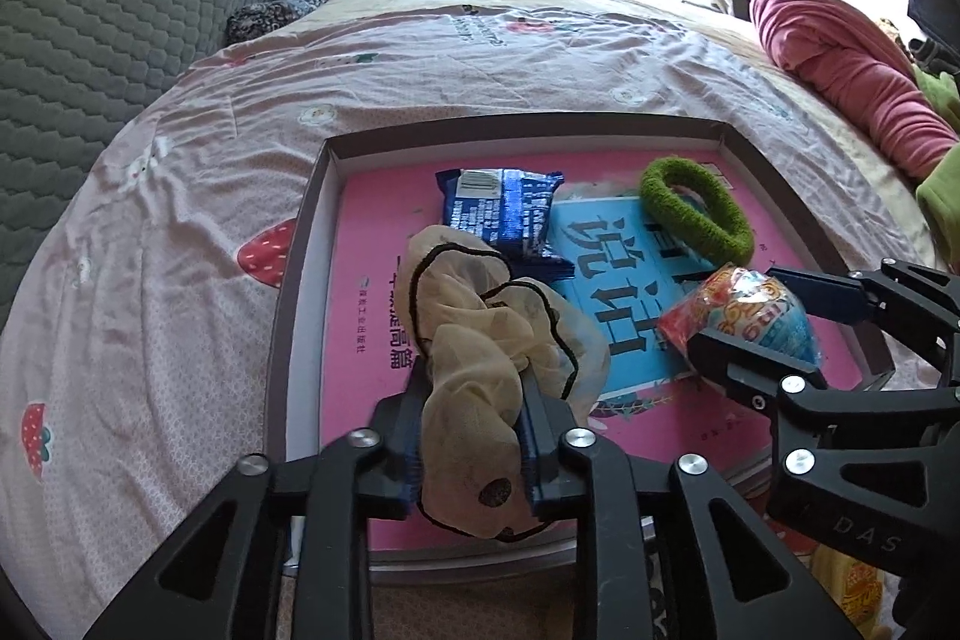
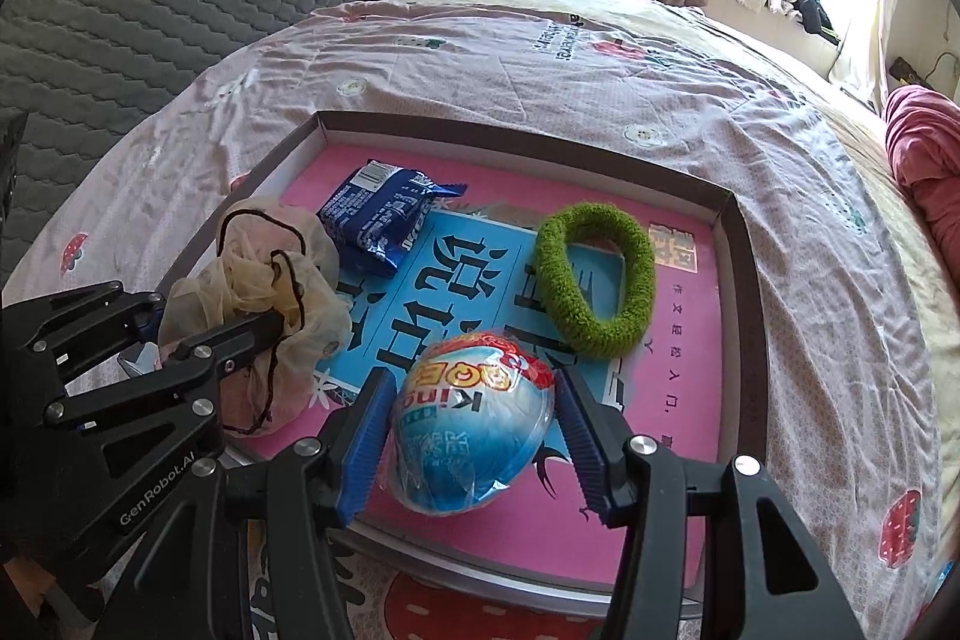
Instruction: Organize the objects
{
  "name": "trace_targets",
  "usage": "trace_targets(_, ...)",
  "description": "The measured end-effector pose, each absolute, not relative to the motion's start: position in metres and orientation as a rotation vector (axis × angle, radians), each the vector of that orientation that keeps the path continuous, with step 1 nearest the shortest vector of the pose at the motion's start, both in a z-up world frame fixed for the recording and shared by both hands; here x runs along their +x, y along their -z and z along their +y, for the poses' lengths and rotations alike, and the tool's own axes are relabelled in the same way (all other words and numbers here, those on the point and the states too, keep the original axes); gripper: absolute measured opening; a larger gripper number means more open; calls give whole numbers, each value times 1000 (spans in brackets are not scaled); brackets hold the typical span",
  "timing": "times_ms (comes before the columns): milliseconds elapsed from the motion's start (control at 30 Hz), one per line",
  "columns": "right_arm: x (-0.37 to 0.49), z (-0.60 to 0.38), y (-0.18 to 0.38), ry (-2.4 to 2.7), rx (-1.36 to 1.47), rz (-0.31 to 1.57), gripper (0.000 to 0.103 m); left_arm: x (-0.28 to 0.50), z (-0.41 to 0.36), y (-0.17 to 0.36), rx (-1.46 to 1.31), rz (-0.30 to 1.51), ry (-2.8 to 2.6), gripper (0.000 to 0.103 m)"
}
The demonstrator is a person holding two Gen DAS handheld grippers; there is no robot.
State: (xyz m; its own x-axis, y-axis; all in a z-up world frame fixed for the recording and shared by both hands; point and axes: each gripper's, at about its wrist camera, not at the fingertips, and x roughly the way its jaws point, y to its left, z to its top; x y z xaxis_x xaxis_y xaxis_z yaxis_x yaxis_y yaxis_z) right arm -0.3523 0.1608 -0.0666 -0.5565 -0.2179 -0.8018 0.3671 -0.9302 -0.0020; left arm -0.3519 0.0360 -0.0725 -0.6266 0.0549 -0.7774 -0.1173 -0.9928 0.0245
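A: We've got the left gripper (image 1: 474, 424) jaws pinching the cream gauzy scrunchie (image 1: 498, 334) over the shallow grey box's (image 1: 528, 127) near-left corner.

B: Right gripper (image 2: 471, 445) jaws hug the blue foil-wrapped egg (image 2: 474, 436) at its near edge.

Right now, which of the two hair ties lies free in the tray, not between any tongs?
The green fuzzy hair tie, lying open as a ring on the book. The cream gauze one with black edging sits between the left tongs.

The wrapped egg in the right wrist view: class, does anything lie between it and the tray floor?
Nothing visible does: the egg, between the right gripper's fingers, is directly over the pink book lining the tray.
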Motion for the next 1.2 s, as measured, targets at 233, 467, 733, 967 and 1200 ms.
trace_targets(233, -353, 162, 67, 2506, 1259, 228, 55, -352, 35, 73, -1328, 127, -2754, 53)
trace_targets(467, -353, 164, 67, 2504, 1284, 221, 56, -350, 31, 72, -1331, 130, -2767, 70)
trace_targets(733, -350, 168, 63, 2514, 1289, 197, 65, -346, 24, 64, -1326, 130, -2784, 78)
trace_targets(967, -346, 173, 50, 2535, 1278, 189, 73, -341, 22, 53, -1327, 132, -2796, 82)
trace_targets(1200, -333, 179, 23, 2566, 1236, 179, 85, -326, 19, 31, -1306, 141, -2836, 86)
